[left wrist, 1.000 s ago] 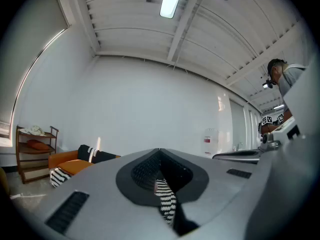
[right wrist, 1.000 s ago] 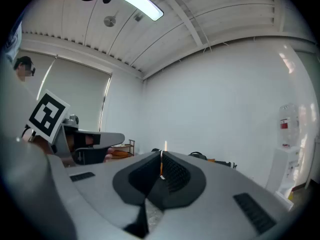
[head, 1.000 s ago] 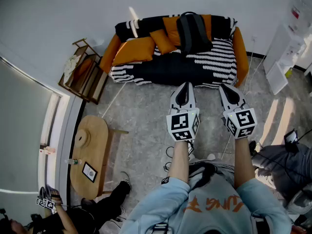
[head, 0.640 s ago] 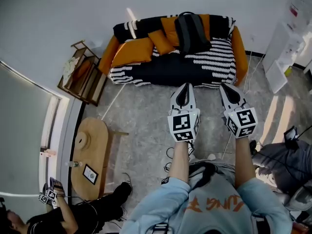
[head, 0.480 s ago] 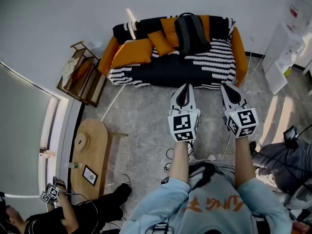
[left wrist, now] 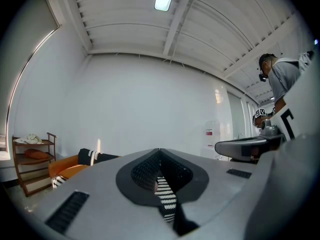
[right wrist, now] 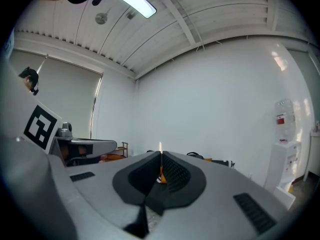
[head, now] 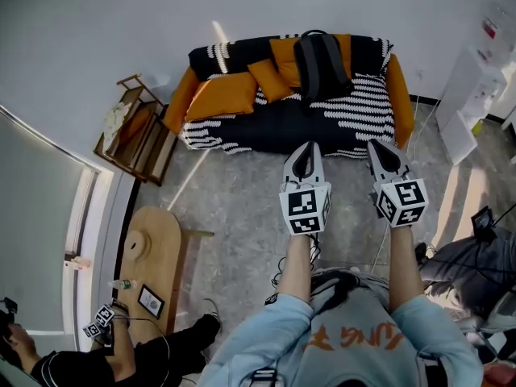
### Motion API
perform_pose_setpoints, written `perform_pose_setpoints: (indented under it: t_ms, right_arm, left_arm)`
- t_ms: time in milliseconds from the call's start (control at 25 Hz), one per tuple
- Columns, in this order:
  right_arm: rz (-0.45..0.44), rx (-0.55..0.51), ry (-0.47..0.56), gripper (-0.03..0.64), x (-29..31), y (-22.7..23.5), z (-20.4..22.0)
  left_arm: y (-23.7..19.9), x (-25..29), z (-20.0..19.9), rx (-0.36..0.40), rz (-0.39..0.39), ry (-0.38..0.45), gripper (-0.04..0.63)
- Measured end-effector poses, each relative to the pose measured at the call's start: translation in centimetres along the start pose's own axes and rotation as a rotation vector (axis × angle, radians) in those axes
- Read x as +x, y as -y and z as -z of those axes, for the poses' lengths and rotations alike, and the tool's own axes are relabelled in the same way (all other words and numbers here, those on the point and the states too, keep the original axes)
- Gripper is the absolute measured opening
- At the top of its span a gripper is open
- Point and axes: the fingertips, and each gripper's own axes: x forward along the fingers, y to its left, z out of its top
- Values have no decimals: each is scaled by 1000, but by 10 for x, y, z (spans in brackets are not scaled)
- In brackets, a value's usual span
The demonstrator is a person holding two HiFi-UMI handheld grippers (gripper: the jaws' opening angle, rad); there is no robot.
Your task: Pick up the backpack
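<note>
A dark grey backpack [head: 320, 63] leans upright against the back of an orange sofa [head: 292, 95] draped with a black-and-white striped throw, at the top of the head view. My left gripper [head: 303, 151] and right gripper [head: 379, 149] are held out side by side, level, pointing at the sofa and well short of it. Both have their jaws shut with nothing between them. In the left gripper view the left gripper [left wrist: 159, 151] fills the lower frame, with a sofa end [left wrist: 75, 165] beyond it. The right gripper [right wrist: 160, 155] hides most of the sofa; the backpack's top [right wrist: 196, 155] peeks over it.
A wooden shelf rack [head: 135, 127] stands left of the sofa. A low oval wooden table [head: 145, 264] sits at lower left, with a seated person [head: 97, 361] beside it. White cabinets [head: 476, 95] line the right wall. Cables trail over the grey floor [head: 234, 208].
Both grippers have moved a little toward the sofa, which now sits slightly lower in the head view. The seated person at lower left has shifted their hand along the table.
</note>
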Motion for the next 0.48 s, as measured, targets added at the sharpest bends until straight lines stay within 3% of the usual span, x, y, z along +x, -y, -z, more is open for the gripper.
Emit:
perform_pose_setpoints:
  t_ms: [280, 480]
  right_arm:
    - [-32, -22, -11, 29, 37, -23, 6]
    - [-13, -13, -38, 29, 54, -15, 14]
  left_arm:
    - [-49, 12, 8, -37, -36, -1, 21]
    - [-69, 20, 15, -58, -45, -9, 21]
